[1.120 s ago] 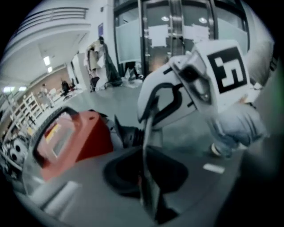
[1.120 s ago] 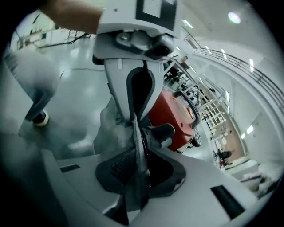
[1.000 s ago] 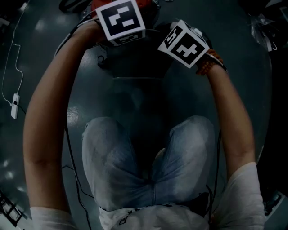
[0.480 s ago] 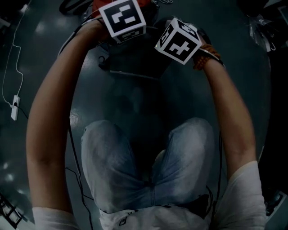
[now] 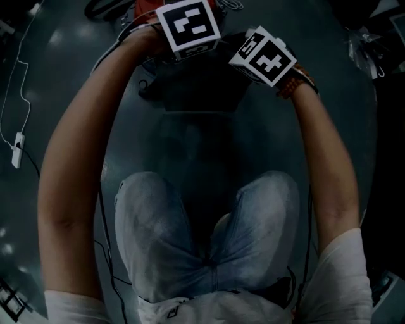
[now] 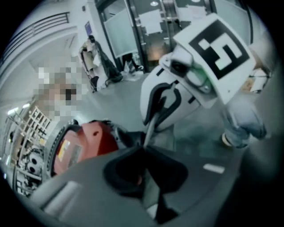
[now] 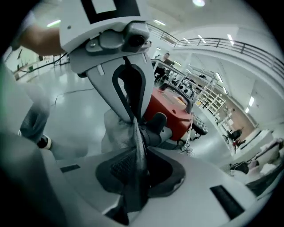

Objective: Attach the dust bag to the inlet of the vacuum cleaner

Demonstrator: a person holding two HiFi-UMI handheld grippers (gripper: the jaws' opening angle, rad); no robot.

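Note:
The red vacuum cleaner [image 7: 174, 107] lies on the floor ahead, its black inlet tube [image 7: 156, 123] pointing toward me. In the head view only its red top [image 5: 143, 7] shows. The pale grey dust bag [image 7: 112, 131] hangs between the two grippers, just before the inlet. In the head view it is only a dark shape [image 5: 193, 92]. My left gripper [image 6: 146, 195] is shut on the bag's thin edge. My right gripper [image 7: 135, 190] is shut on a dark strip of the same bag. The two sets of fingertips nearly meet. Marker cubes hide both jaws from above.
I sit with my legs in jeans [image 5: 209, 234] stretched under the work. A white cable with a small adapter [image 5: 17, 149] lies on the floor at the left. Metal racks [image 6: 24, 133] stand beyond the vacuum. A shoe [image 6: 230, 139] rests near the right gripper.
In the head view both marker cubes have shifted slightly to the right. Both grips on the bag look the same.

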